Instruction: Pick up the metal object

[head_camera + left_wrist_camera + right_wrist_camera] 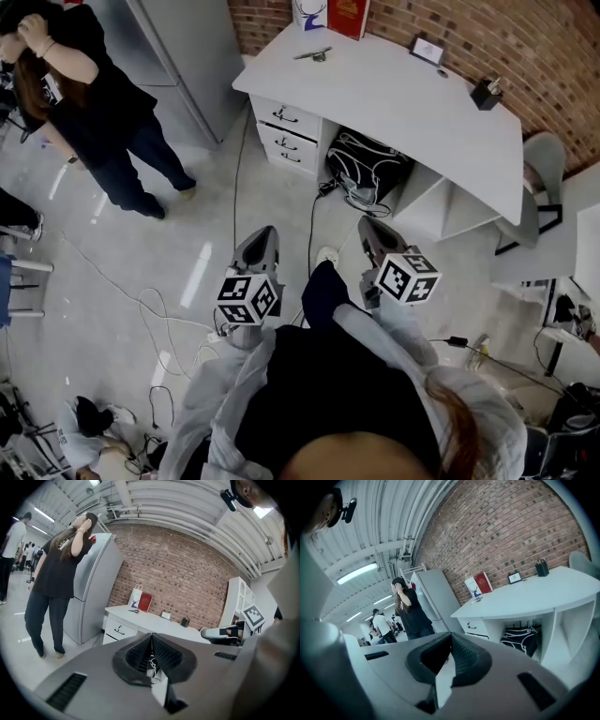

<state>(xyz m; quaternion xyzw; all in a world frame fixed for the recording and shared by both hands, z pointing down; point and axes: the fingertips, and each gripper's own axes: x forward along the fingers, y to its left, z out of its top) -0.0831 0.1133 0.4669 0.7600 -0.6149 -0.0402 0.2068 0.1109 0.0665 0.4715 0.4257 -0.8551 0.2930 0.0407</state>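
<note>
A small metal object (pixel 314 54) lies near the back left edge of the white desk (pixel 403 103), beside a red book and a white paper bag. It shows small and far off in the left gripper view (pixel 134 611) and in the right gripper view (pixel 477 600). My left gripper (pixel 265 232) and right gripper (pixel 367 225) are held side by side over the floor, well short of the desk and pointing toward it. Both have their jaws shut with nothing between them, as the left gripper (pixel 151 637) and right gripper (pixel 451 637) show in their own views.
A person in black (pixel 94 103) stands at the left by a tall grey fridge (pixel 178 56). A black bag (pixel 366 169) sits under the desk. Cables (pixel 141 309) trail over the floor. A grey chair (pixel 542 183) stands at the desk's right end. A pen holder (pixel 485 92) is on the desk.
</note>
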